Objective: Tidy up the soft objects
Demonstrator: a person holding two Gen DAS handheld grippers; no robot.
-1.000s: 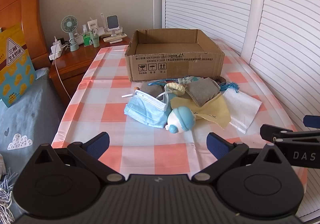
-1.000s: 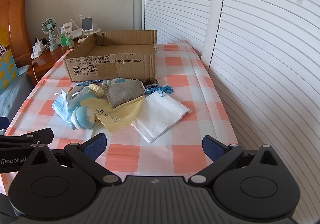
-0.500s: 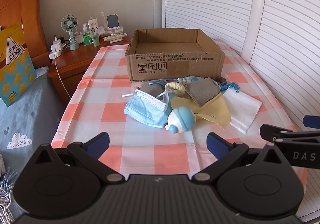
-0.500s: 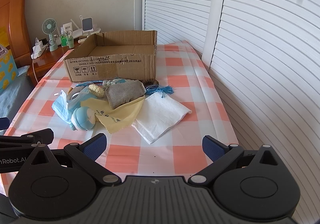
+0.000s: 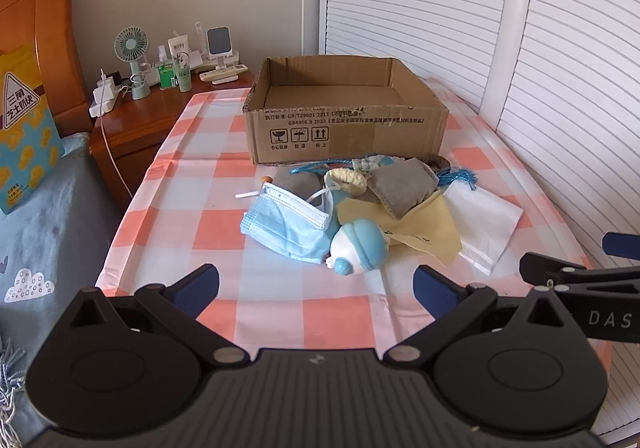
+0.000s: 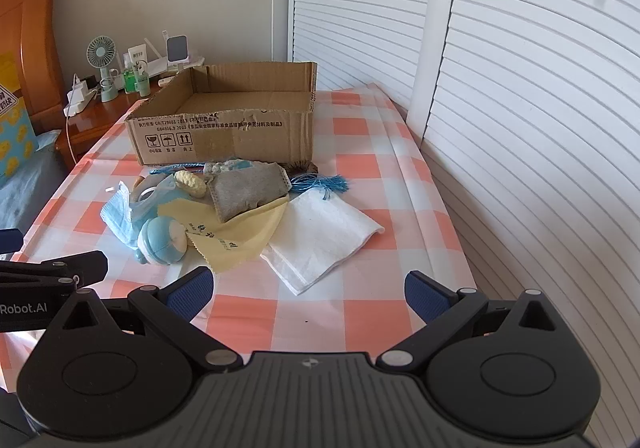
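Observation:
A pile of soft things lies on the checked tablecloth in front of an open cardboard box point(image 5: 344, 131) point(image 6: 224, 131). The pile holds a blue face mask point(image 5: 286, 226) point(image 6: 118, 213), a blue-and-white plush toy point(image 5: 360, 248) point(image 6: 162, 240), a grey pouch point(image 5: 402, 185) point(image 6: 248, 187), a yellow cloth point(image 5: 424, 228) point(image 6: 232, 236), a white cloth point(image 5: 486, 221) point(image 6: 324, 240) and a blue tassel cord point(image 5: 460, 177) point(image 6: 324, 183). My left gripper point(image 5: 316, 286) is open and empty, short of the mask. My right gripper point(image 6: 308, 288) is open and empty, short of the white cloth.
A wooden nightstand point(image 5: 140, 127) with a small fan point(image 5: 130, 47), bottles and a charger stands at the back left. A bed with a blue cover point(image 5: 44, 215) lies on the left. White louvred doors point(image 6: 520, 87) run along the right side.

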